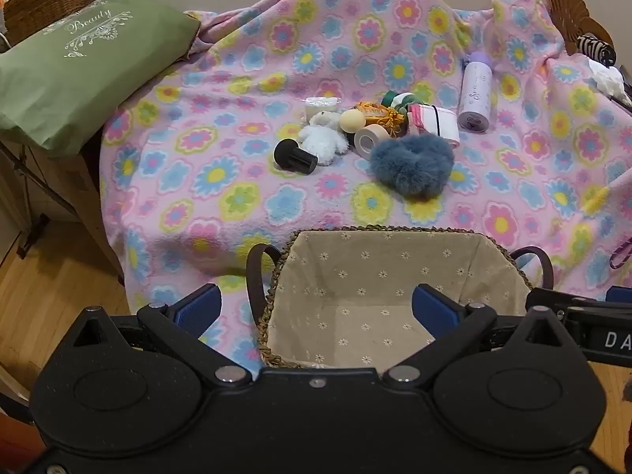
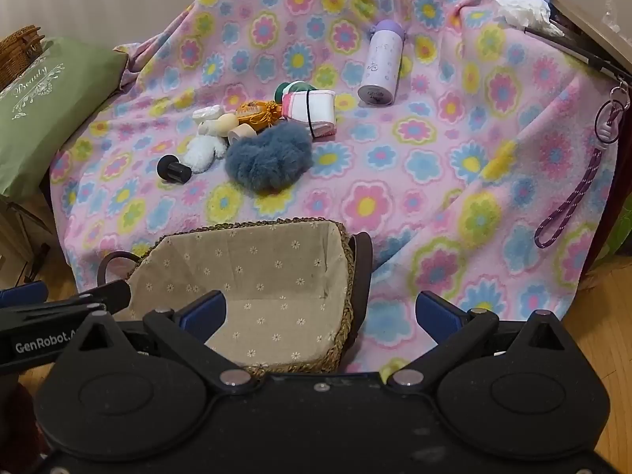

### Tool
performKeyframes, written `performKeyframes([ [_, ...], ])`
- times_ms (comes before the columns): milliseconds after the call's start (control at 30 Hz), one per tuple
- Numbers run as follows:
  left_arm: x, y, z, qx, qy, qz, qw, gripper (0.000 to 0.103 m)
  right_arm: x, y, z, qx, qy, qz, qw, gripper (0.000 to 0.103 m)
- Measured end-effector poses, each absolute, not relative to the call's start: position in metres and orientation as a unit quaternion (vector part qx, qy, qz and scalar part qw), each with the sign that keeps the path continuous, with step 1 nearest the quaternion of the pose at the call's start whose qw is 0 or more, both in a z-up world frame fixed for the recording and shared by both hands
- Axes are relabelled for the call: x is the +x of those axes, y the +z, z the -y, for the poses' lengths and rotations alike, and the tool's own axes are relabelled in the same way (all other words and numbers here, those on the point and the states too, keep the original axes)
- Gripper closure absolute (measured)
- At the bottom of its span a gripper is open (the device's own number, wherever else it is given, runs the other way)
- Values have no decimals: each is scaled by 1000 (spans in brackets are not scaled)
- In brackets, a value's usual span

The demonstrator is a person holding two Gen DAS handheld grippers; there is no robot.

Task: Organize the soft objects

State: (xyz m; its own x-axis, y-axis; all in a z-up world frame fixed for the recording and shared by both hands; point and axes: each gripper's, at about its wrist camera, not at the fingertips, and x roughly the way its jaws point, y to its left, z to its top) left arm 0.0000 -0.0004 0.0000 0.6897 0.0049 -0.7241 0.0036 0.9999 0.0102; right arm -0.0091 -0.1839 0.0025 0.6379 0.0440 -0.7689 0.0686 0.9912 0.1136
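**Soft things heaped on a flowered blanket, lined basket in front**

A pink flowered blanket [image 1: 221, 126] is spread over the surface. A green cushion [image 1: 75, 75], printed "Beauty", is seen at its left edge. A fabric-lined woven basket [image 1: 489, 260] sits nearest the cameras. Beyond it lie a blue fluffy scrunchie [image 1: 412, 166], a lilac bottle [image 1: 476, 93] and a white plush bear [image 1: 322, 138], clustered with smaller items. A purple cord [image 2: 572, 205] is shown only in the right view. "GenRobot" is read there on the left gripper [image 1: 316, 310]. The right gripper [image 2: 320, 312] is spread wide and empty, as is the left.
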Motion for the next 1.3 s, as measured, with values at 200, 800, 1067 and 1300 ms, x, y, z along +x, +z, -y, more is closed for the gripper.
performKeyframes([
  [200, 0, 0, 0, 1, -4, -395, 919, 3, -9, 3, 184, 68, -6, -427, 902, 0],
  [800, 0, 0, 0, 0, -5, -396, 918, 3, -8, 3, 184, 68, -6, -427, 902, 0],
  [1067, 0, 0, 0, 0, -5, -396, 918, 3, -7, 3, 184, 68, -5, -428, 901, 0],
  [1300, 0, 0, 0, 0, -5, -396, 918, 3, -7, 3, 184, 69, -6, -428, 901, 0],
])
